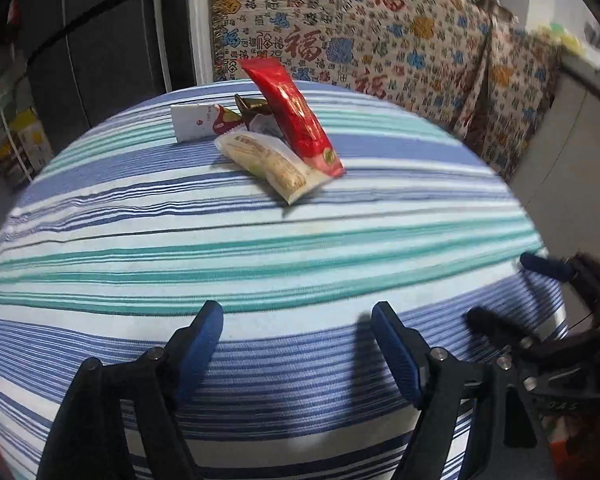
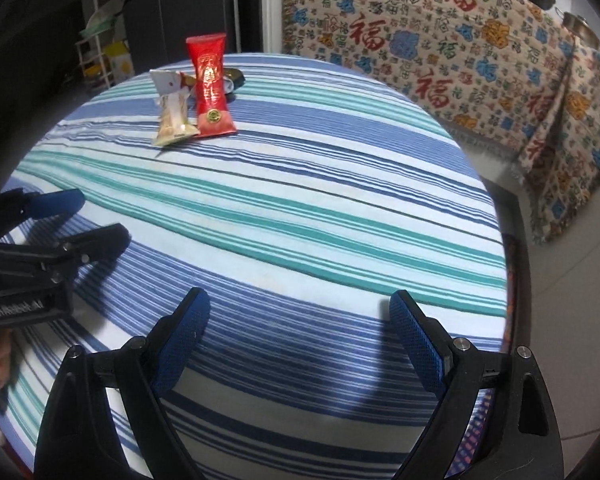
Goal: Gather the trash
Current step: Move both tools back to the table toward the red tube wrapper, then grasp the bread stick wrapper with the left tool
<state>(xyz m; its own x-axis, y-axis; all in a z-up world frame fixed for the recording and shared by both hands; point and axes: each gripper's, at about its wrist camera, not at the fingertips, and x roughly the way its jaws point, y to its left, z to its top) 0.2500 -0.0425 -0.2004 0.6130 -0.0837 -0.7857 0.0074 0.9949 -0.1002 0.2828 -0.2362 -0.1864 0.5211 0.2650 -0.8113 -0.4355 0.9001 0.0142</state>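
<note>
you've got both tools low over the round bench with its blue, teal and white striped cloth, and neither has anything yet: your left tool stands with its blue-padded fingers apart over bare cloth, nothing between them, and your right tool is spread wider and just as empty. the two sit just beside each other at the near edge, both angled down and forward, which looks like a staging pose, jaws ready before you reach. the trash is well apart from both, bunched in one small heap toward the far side: a glossy red foil snack wrapper leaning up against the pile, a pale cream crinkled plastic packet lying flat at its foot and touching it, a white and red flat card packet to their left, and a dark brown foil scrap tucked behind, mostly hidden. because the red one stands propped with its top edge free, it looks like your easiest first pinch; the flat ones hug the cloth and may need a scooping angle. no bin shows in either view, so i can't tell where it all goes. behind the bench hangs a patterned cloth with red characters.
</note>
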